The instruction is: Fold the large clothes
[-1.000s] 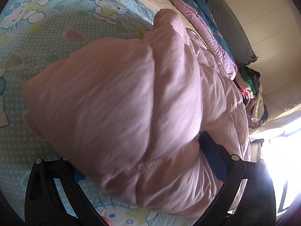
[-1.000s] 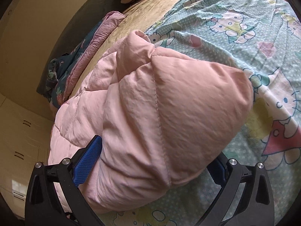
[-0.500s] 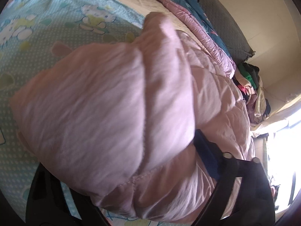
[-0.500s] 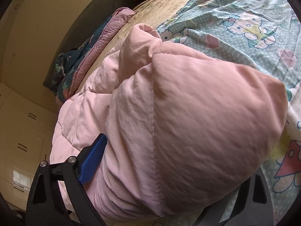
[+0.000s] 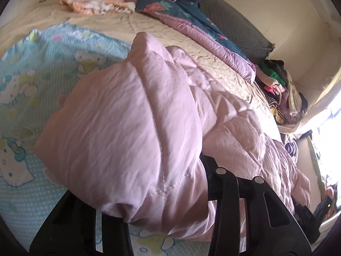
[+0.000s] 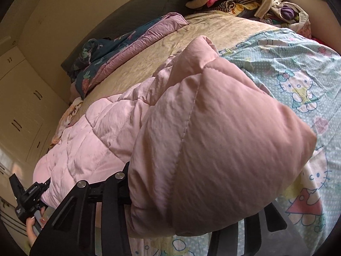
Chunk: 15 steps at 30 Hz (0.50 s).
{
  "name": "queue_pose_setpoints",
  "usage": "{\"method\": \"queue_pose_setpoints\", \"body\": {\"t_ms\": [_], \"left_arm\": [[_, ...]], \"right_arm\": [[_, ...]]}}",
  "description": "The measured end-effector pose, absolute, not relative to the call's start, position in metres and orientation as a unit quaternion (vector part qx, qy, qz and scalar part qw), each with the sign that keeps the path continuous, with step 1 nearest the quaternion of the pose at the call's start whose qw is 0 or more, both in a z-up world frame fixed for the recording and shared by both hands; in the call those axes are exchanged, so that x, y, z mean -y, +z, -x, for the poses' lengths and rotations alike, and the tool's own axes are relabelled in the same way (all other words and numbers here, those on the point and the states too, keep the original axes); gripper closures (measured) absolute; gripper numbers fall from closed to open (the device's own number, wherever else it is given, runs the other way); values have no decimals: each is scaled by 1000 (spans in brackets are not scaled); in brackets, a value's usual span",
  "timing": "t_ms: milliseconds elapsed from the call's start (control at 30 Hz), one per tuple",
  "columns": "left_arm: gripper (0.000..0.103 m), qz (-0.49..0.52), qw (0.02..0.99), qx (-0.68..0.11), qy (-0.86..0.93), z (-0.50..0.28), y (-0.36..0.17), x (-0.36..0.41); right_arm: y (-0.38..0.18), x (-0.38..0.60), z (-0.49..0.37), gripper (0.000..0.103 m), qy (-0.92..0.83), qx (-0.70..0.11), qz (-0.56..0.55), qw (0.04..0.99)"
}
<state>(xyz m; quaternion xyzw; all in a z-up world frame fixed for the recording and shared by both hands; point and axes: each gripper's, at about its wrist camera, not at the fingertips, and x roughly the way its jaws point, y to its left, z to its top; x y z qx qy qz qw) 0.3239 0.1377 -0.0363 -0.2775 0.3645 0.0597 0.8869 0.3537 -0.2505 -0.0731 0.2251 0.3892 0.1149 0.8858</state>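
Glaring daylight blowing out the window (image 5: 328, 128) at right, softly lighting the bed, blurring the patterned sheet (image 5: 25, 81), bending and darkening fisheye edges.

The pink quilted jacket (image 5: 132, 128) is puffy cloth with a faint sheen and stitched seams. The printed sheet (image 6: 298, 85) under it is matt cotton-like cloth. At lower left, the black gripper (image 6: 181, 219) frame looks like matt plastic with shiny metal screws.

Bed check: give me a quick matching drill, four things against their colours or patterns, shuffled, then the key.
Things:
1. puffy jacket
2. sheet
3. bedspread
4. floral quilt

Colours:
A. dark teal with flowers, mauve lining
B. pale pink, quilted
C. light blue with cartoon cats
D. plain beige

Pairs: 1-B, 2-C, 3-D, 4-A
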Motion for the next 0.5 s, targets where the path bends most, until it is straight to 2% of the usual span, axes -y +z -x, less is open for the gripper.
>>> {"method": "queue_pose_setpoints", "body": {"t_ms": [500], "left_arm": [[74,214,918,-332,36,-266,26,-117]], "right_arm": [[2,242,-279,70,151,-335,-133,921]]}}
